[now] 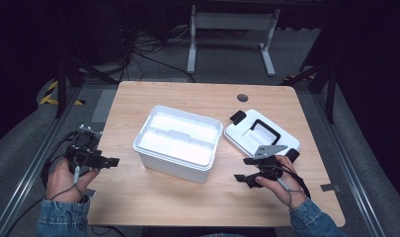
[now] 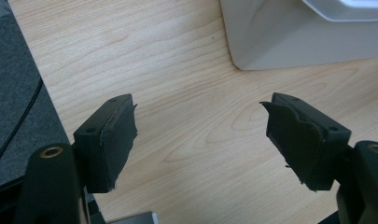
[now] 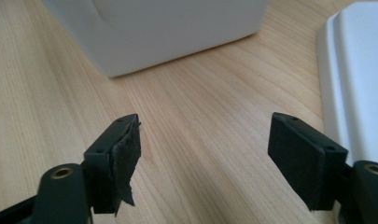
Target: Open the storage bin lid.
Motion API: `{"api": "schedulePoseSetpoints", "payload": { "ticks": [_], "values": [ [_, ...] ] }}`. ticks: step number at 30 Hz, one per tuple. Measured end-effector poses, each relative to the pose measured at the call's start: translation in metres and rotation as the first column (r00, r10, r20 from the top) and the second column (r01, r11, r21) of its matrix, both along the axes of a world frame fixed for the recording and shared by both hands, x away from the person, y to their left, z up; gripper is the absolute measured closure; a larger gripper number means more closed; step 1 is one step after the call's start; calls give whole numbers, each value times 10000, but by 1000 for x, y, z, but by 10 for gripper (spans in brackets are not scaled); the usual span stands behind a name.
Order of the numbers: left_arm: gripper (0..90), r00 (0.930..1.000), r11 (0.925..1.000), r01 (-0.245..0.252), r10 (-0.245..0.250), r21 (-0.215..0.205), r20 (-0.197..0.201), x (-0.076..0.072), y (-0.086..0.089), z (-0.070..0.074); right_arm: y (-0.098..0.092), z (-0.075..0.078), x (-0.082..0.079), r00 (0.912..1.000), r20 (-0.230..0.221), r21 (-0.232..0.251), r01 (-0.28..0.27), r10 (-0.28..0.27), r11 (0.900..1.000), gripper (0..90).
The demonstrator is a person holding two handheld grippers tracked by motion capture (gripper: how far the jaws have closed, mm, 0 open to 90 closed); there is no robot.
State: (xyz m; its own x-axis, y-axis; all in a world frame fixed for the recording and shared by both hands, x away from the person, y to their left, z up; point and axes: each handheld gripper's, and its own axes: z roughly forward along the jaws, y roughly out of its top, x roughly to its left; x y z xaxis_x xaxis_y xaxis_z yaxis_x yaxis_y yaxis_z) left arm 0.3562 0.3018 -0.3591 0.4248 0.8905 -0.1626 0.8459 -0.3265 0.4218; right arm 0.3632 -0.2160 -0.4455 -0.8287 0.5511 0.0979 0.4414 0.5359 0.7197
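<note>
The left gripper (image 1: 110, 161) sat with its jaws spread wide and nothing between them, only bare wood showing in the gap in its own view (image 2: 200, 135). It hovered low over the table (image 1: 153, 197), near the table's left edge and to the left of the box (image 1: 178, 143), apart from it. The right gripper (image 1: 243, 177) also had its jaws parted wide and empty, with plain tabletop between them in its own view (image 3: 205, 149). It lay to the right of the box, near the box's front right corner, and just in front of the lid (image 1: 261, 133). The box was white, open at the top, and stood near the middle of the table. The lid, white with a black handle and black clasps, lay flat on the table just right of the box, not touching it. In the right gripper view the lid's edge (image 3: 350, 79) ran just beside the right-hand jaw, while the box wall (image 3: 168, 28) stood farther ahead. In the left gripper view a corner of the box (image 2: 289, 37) stood ahead of the jaws.
</note>
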Motion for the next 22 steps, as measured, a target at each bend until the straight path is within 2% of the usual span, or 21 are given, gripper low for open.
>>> {"api": "schedulePoseSetpoints", "payload": {
  "ticks": [3,4,8,12,16,22],
  "values": [
    [247,10000,10000,32,-32,16,-6,0,0,0,2,-4,-1,10000,55,-113,-69,70,9999,244],
    [247,10000,10000,26,-26,-9,-60,1,0,0,5,-8,-2,9999,61,-308,-153,155,9994,229],
    [247,9999,10000,33,-33,10,-102,2,0,-2,8,-13,-4,9996,136,-405,-261,267,9988,218],
    [247,9999,9999,94,-94,64,-93,3,-1,-3,11,-17,-5,9996,168,-522,-206,215,9984,213],
    [247,9998,9999,145,-144,60,-167,3,-3,-4,11,-24,-8,9986,520,-672,3,32,9977,213],
    [248,9998,9998,164,-163,117,-139,4,-5,-4,11,-28,-8,9976,694,-683,91,-43,9976,213]
  ]
}}
